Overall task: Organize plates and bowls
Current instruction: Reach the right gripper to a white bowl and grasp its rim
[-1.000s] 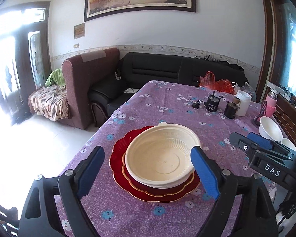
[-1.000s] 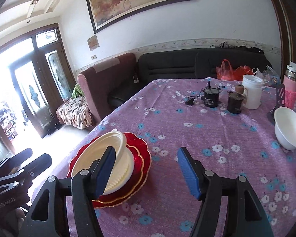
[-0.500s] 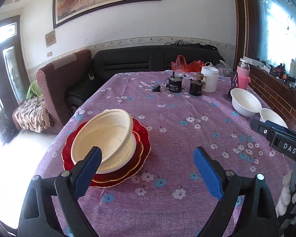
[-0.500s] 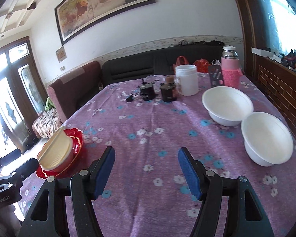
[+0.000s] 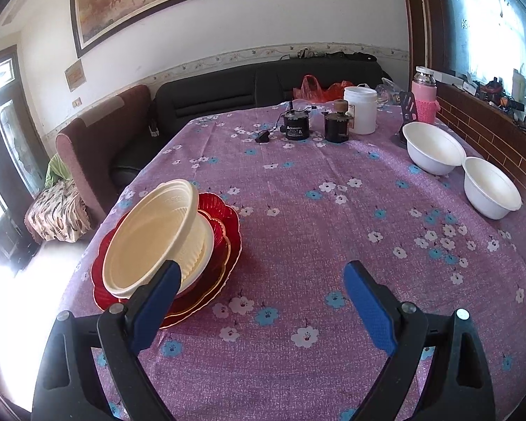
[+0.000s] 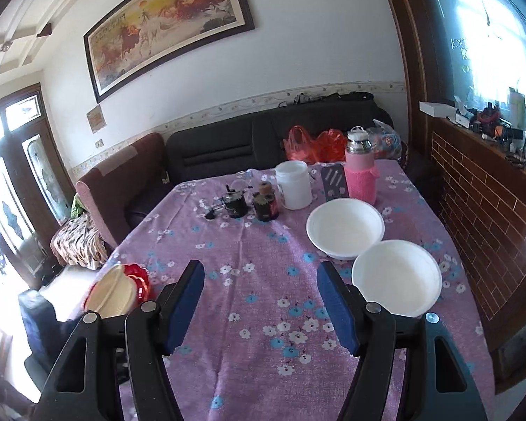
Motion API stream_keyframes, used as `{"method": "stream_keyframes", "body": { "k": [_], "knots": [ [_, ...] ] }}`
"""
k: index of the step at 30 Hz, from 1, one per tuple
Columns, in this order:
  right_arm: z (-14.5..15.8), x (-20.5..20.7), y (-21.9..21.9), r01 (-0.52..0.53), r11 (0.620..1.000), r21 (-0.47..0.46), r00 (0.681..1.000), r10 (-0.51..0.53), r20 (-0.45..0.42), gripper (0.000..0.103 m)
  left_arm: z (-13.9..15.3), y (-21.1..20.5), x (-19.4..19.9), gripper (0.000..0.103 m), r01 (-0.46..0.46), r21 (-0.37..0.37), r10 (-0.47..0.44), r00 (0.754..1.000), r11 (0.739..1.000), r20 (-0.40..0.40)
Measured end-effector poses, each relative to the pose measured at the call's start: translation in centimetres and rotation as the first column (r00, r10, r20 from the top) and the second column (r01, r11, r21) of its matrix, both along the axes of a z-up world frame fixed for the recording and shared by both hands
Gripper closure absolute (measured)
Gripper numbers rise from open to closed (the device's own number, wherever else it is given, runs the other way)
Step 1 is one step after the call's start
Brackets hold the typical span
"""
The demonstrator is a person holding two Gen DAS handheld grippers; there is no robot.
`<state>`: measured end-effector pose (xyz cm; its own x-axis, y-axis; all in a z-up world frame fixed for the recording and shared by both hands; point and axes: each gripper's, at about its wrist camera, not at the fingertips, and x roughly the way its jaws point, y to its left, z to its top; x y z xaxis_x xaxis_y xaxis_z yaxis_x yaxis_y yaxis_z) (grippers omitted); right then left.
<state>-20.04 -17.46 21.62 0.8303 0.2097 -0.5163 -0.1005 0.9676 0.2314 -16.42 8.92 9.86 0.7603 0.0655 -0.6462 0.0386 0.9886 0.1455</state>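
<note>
Two cream bowls point(image 5: 150, 242) sit nested on stacked red plates point(image 5: 224, 224) at the table's left edge; the top bowl is tilted. They also show in the right wrist view point(image 6: 112, 296). Two white bowls stand at the right side, a far one point(image 5: 433, 147) point(image 6: 345, 228) and a near one point(image 5: 491, 191) point(image 6: 396, 277). My left gripper point(image 5: 259, 298) is open and empty, just right of the red plates. My right gripper point(image 6: 259, 298) is open and empty, left of the near white bowl.
The purple flowered tablecloth point(image 5: 298, 193) covers the table. At the far end stand a white jar point(image 5: 360, 114), two dark jars point(image 5: 336, 126), a pink flask point(image 6: 360, 175) and a black stand point(image 6: 334, 182). A brick ledge point(image 6: 473, 189) runs along the right.
Both grippers have swung to the right. The cream bowls and red plates moved to the left of both views; the white bowls came closer in the right wrist view. Both grippers stayed open.
</note>
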Motion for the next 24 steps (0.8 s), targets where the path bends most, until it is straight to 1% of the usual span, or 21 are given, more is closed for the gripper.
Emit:
{"method": "stream_keyframes", "body": {
  "k": [1,2,3,4,6,8,10,13,14,15,18,20,22,24],
  "knots": [
    [1.9,-0.7,0.8,-0.013,1.0,-0.02,1.0,0.013,0.008,0.032,-0.2,-0.1,0.1,0.009,0.001,0.004,-0.001,1.0,1.0,-0.004],
    [4.2,-1.6,2.0,-0.021,0.998,-0.06,0.999,0.023,0.028,0.031,-0.4,-0.3,0.3,0.009,0.002,0.007,-0.002,1.0,1.0,-0.01],
    [6.2,-2.6,3.2,-0.026,0.995,-0.093,0.998,0.031,0.053,0.027,-0.6,-0.5,0.5,0.009,0.003,0.009,-0.003,1.0,1.0,-0.015],
    [7.9,-3.6,4.4,-0.039,0.993,-0.115,0.996,0.048,0.076,0.018,-0.7,-0.7,0.7,0.009,0.006,0.011,-0.006,1.0,1.0,-0.02],
    [11.4,-5.4,7.4,-0.105,0.984,-0.144,0.988,0.12,0.098,0.011,-1.0,-0.9,1.0,0.009,0.005,0.012,-0.005,1.0,1.0,-0.029],
    [13.6,-6.5,10.6,-0.185,0.965,-0.183,0.975,0.204,0.087,0.011,-1.2,-1.0,1.3,0.009,-0.003,-0.004,0.003,0.999,1.0,-0.043],
    [15.1,-7.7,13.3,-0.257,0.944,-0.206,0.958,0.278,0.076,0.011,-1.3,-1.0,1.5,0.009,-0.006,-0.02,0.005,0.998,1.0,-0.061],
    [15.6,-9.0,15.3,-0.323,0.922,-0.215,0.937,0.344,0.067,0.011,-1.2,-1.4,1.4,0.009,-0.005,-0.021,0.004,0.998,1.0,-0.06],
    [15.5,-9.1,15.5,-0.33,0.919,-0.218,0.933,0.353,0.076,0.011,-1.2,-1.4,1.3,0.009,-0.004,-0.017,0.003,0.998,1.0,-0.058],
    [15.5,-9.0,15.5,-0.322,0.92,-0.222,0.936,0.344,0.071,0.011,-1.1,-1.5,1.3,0.009,-0.001,-0.014,0.0,0.998,1.0,-0.058],
    [15.3,-7.6,15.5,-0.335,0.929,-0.156,0.94,0.342,0.02,0.011,-0.8,-1.6,1.0,0.009,0.007,-0.021,-0.008,0.999,1.0,-0.05],
    [15.1,-6.8,15.6,-0.34,0.929,-0.149,0.939,0.343,-0.003,0.011,-0.7,-1.3,0.8,0.009,0.009,-0.029,-0.01,0.999,1.0,-0.039],
    [14.3,-6.0,14.7,-0.33,0.934,-0.138,0.944,0.33,-0.022,0.011,-0.7,-1.3,0.8,0.009,0.009,-0.032,-0.01,0.999,0.999,-0.044],
    [12.6,-4.4,12.8,-0.288,0.947,-0.143,0.958,0.285,-0.042,0.011,-0.6,-0.9,0.7,0.009,0.008,-0.053,-0.011,0.999,0.999,-0.043]
  ]
}}
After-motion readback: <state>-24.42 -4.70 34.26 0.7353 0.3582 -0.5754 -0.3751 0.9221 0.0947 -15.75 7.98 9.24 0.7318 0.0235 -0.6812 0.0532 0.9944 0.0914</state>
